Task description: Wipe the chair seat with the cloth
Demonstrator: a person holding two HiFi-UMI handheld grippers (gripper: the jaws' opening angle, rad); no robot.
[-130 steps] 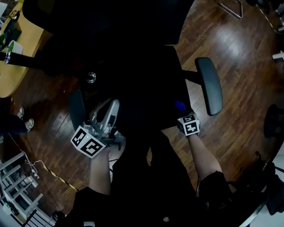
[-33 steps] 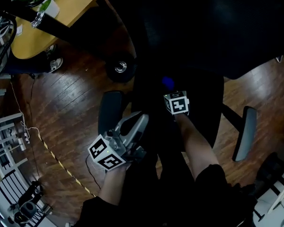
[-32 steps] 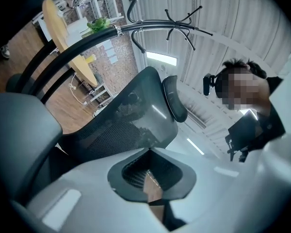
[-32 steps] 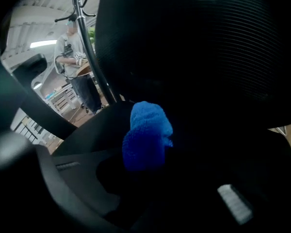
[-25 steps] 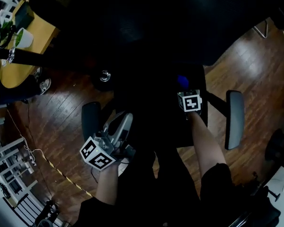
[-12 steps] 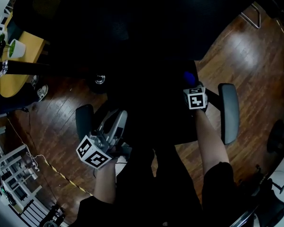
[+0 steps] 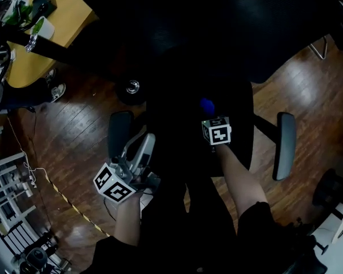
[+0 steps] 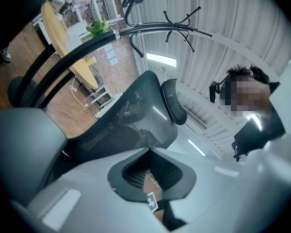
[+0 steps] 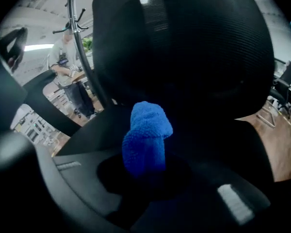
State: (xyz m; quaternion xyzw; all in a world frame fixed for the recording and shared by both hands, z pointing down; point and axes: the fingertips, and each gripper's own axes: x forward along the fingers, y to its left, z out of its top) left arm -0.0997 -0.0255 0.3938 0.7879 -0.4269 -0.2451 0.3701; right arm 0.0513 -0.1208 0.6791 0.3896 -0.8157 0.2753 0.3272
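The black chair seat (image 7: pixel 240 113) fills the middle of the head view, very dark. My right gripper (image 7: pixel 209 115) is down on it, shut on a bunched blue cloth (image 7: pixel 206 104) that sticks out past the fingertips. In the right gripper view the cloth (image 9: pixel 146 140) stands up from the right gripper (image 9: pixel 145 171), with the seat (image 9: pixel 87 135) and the mesh backrest (image 9: pixel 184 47) behind it. My left gripper (image 7: pixel 144 140) is held off the seat beside the left armrest (image 7: pixel 120 133), its grey jaws closed together and holding nothing. The left gripper (image 8: pixel 150 161) looks up at the backrest (image 8: pixel 131 115).
The right armrest (image 7: pixel 285 144) stands out over the wood floor. A wooden desk (image 7: pixel 40 44) with a potted plant (image 7: pixel 41 27) lies at the upper left, a chair castor (image 7: pixel 132 87) below it. A striped cable (image 7: pixel 68 201) runs on the floor. A coat stand (image 9: pixel 80 23) stands behind.
My right gripper has slid the cloth leftward across the seat, away from the right armrest. The left gripper stays beside the left armrest. The head view has shifted.
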